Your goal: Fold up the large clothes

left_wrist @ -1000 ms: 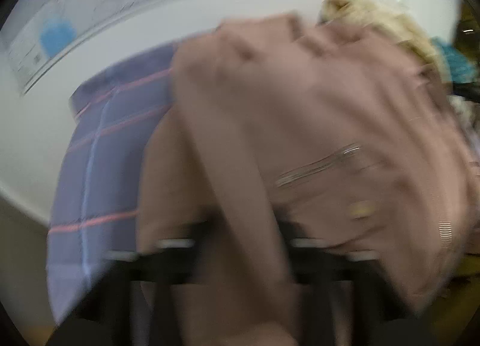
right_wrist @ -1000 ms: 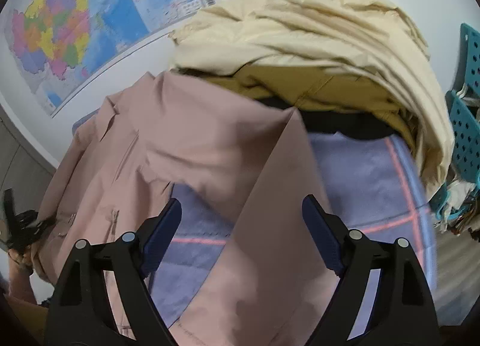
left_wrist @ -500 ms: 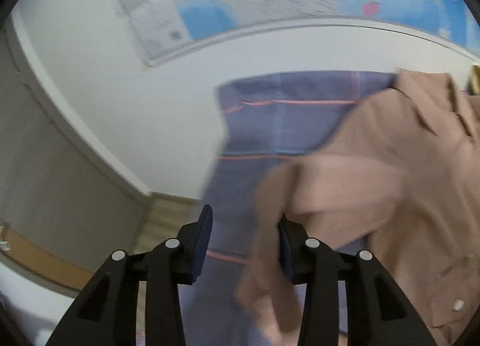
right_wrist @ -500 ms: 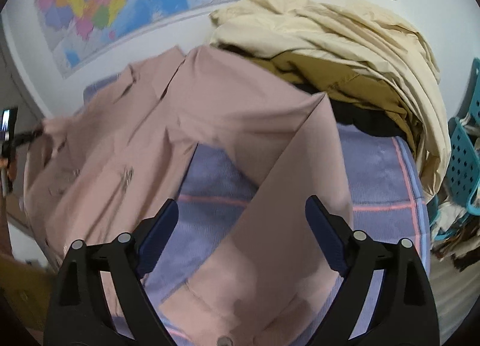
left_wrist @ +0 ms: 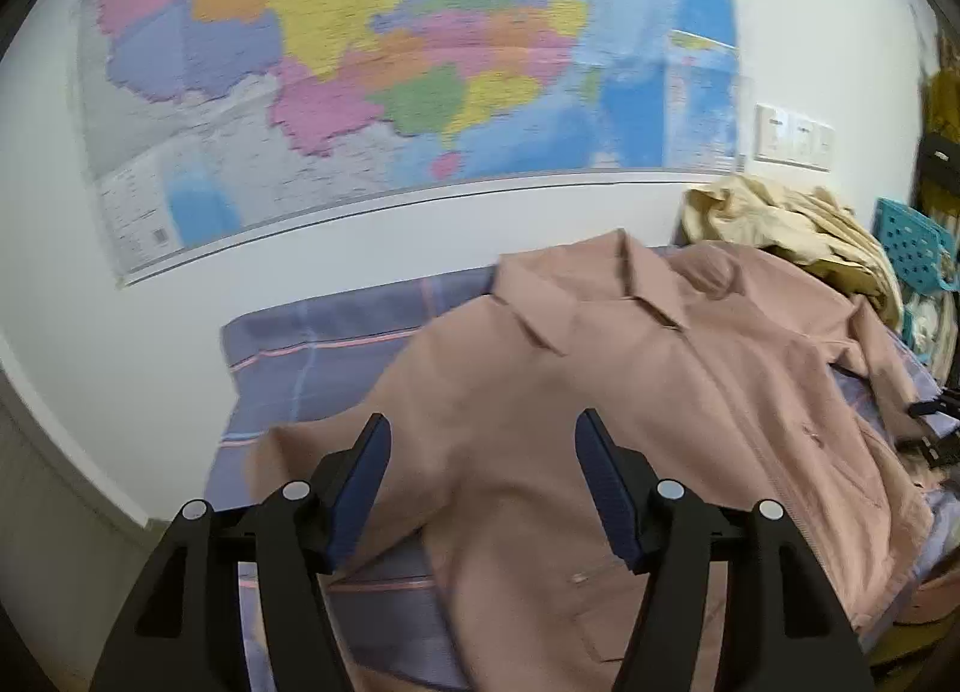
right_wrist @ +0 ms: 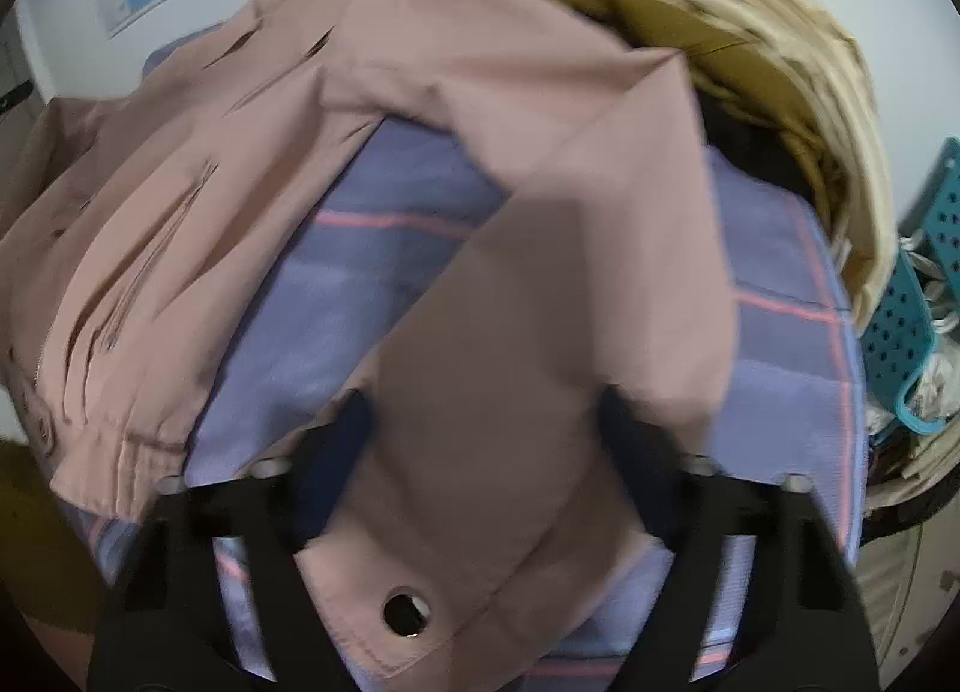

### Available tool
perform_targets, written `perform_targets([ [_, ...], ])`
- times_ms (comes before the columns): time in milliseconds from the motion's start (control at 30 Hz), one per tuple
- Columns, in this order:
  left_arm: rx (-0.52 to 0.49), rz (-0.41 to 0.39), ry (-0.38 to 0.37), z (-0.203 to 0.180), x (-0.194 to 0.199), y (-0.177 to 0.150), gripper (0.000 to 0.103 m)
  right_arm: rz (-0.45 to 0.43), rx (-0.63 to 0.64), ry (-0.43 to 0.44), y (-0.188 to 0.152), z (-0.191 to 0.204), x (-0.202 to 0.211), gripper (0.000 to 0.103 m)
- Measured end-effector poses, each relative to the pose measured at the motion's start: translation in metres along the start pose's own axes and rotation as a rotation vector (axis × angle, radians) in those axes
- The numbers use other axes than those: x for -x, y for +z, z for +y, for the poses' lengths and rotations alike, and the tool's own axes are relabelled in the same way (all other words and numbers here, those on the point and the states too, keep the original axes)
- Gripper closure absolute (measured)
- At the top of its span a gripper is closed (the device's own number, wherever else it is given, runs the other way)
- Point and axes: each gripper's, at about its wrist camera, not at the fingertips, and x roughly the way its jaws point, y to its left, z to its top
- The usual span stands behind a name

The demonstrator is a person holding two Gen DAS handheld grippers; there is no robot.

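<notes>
A large pink jacket (left_wrist: 660, 380) lies collar up on a blue plaid cloth (left_wrist: 336, 344). My left gripper (left_wrist: 483, 488) hovers above its left shoulder. Its jaws are opening, with nothing held between the blue pads (left_wrist: 360, 488). In the right wrist view one sleeve of the jacket (right_wrist: 570, 284) runs down across the cloth (right_wrist: 336, 296) to a cuff with a snap button (right_wrist: 408, 611). My right gripper (right_wrist: 486, 452) is blurred and straddles this sleeve. Its jaws are closing, and the pads still stand apart on either side of the fabric.
A heap of cream and mustard clothes (right_wrist: 750, 32) (left_wrist: 780, 230) sits at the back right of the cloth. A teal perforated basket (right_wrist: 912, 308) (left_wrist: 912, 248) stands beyond the right edge. A wall map (left_wrist: 390, 62) and sockets (left_wrist: 792, 140) are behind.
The left gripper let go of the pink fabric, opened and rose, so the jacket now lies spread below it. The right gripper dropped lower over the sleeve, nearer the cuff.
</notes>
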Motion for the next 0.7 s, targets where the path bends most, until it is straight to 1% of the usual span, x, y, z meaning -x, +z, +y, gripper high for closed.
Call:
perform_targets([
  [33, -0.003, 0.000, -0.018, -0.005, -0.002, 0.001, 0.041, -0.004, -0.036, 0.026, 0.002, -0.007, 0.003, 0.100],
  [100, -0.014, 0.000, -0.051, -0.014, -0.007, 0.000, 0.041, -0.015, -0.105, 0.109, 0.006, -0.019, 0.012, 0.102],
  [133, -0.022, 0.001, -0.067, -0.019, -0.009, 0.000, 0.041, -0.024, -0.110, 0.129, 0.008, -0.021, 0.017, 0.101],
  [167, -0.031, 0.002, -0.085, -0.025, -0.011, -0.001, 0.041, -0.041, -0.129, 0.175, 0.011, -0.025, 0.024, 0.101],
  [200, -0.035, 0.001, -0.104, -0.031, -0.010, -0.003, 0.041, -0.092, -0.167, 0.260, 0.018, -0.030, 0.040, 0.101],
  [267, -0.038, 0.004, -0.148, -0.040, -0.013, -0.003, 0.041, -0.155, -0.170, 0.314, 0.030, -0.031, 0.062, 0.101],
  [367, -0.041, 0.007, -0.196, -0.048, -0.017, -0.003, 0.041, -0.279, -0.174, 0.467, 0.058, -0.027, 0.106, 0.101],
  [400, -0.038, 0.007, -0.216, -0.051, -0.020, -0.001, 0.041, -0.304, -0.170, 0.487, 0.068, -0.024, 0.114, 0.101],
  [500, -0.023, 0.000, -0.279, -0.053, -0.023, 0.004, 0.041, -0.408, -0.127, 0.603, 0.105, -0.010, 0.145, 0.101],
  [533, -0.016, -0.005, -0.298, -0.054, -0.023, 0.005, 0.041, -0.438, -0.103, 0.649, 0.121, -0.001, 0.154, 0.101],
  [567, -0.008, -0.011, -0.315, -0.053, -0.023, 0.007, 0.041, -0.457, -0.085, 0.679, 0.132, 0.007, 0.158, 0.101],
  [600, 0.002, -0.020, -0.328, -0.052, -0.023, 0.009, 0.042, -0.482, -0.054, 0.710, 0.150, 0.022, 0.164, 0.101],
  [633, 0.012, -0.025, -0.337, -0.049, -0.023, 0.011, 0.042, -0.495, -0.007, 0.726, 0.167, 0.040, 0.167, 0.101],
  [667, 0.028, -0.031, -0.350, -0.045, -0.023, 0.012, 0.042, -0.496, 0.034, 0.762, 0.184, 0.058, 0.165, 0.101],
  [700, 0.041, -0.038, -0.359, -0.041, -0.022, 0.013, 0.041, -0.487, 0.049, 0.790, 0.195, 0.068, 0.162, 0.101],
])
